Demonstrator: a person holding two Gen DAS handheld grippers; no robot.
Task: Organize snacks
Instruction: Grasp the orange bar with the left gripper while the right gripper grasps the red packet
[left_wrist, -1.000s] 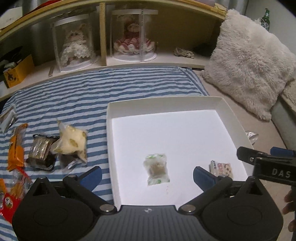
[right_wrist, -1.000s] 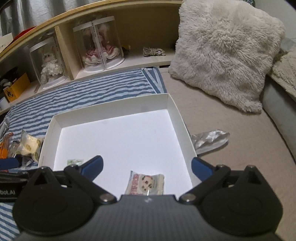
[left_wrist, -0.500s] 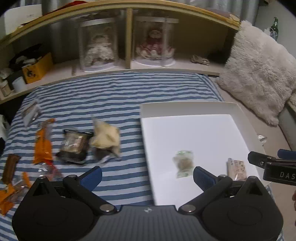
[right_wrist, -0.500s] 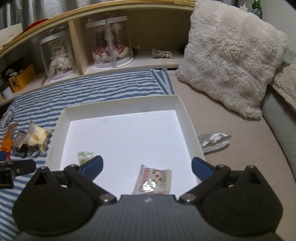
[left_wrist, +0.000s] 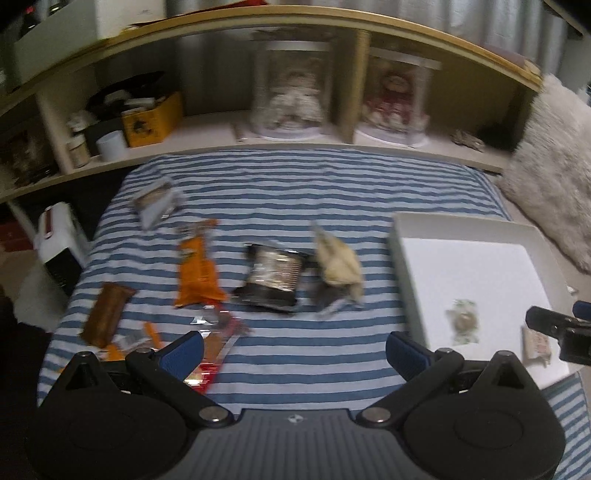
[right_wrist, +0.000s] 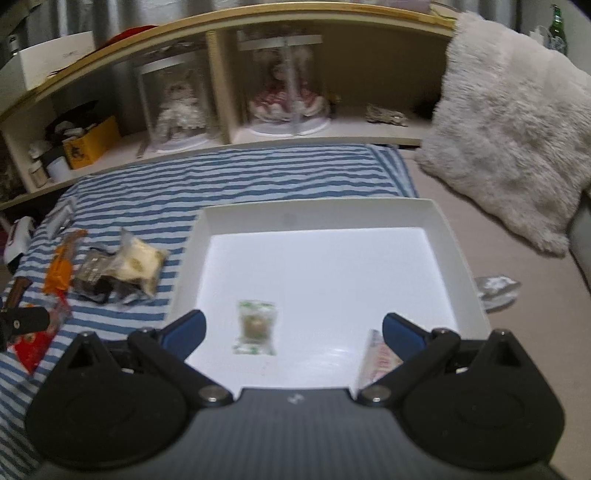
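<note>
A white tray (right_wrist: 376, 212) lies on the striped bed and holds a small green-printed packet (right_wrist: 255, 326) and a pink-printed packet (right_wrist: 376, 360). Left of the tray lie loose snacks: a pale yellow bun packet (left_wrist: 338, 260), a dark wrapped cake (left_wrist: 273, 277), an orange packet (left_wrist: 197, 271), a brown bar (left_wrist: 105, 314) and a red packet (left_wrist: 212, 354). My left gripper (left_wrist: 293, 350) is open and empty above the striped cloth. My right gripper (right_wrist: 293, 334) is open and empty over the tray's near edge.
A fluffy pillow (right_wrist: 513, 122) lies to the right. A silver wrapper (right_wrist: 495, 288) sits right of the tray. A shelf with two doll cases (right_wrist: 284, 96) and a yellow box (left_wrist: 151, 120) runs along the back. A white heater (left_wrist: 61, 243) stands off the bed's left.
My left gripper has swung left, from over the tray to over the loose snacks. My right gripper has shifted left and back, so both packets in the tray now show ahead of it.
</note>
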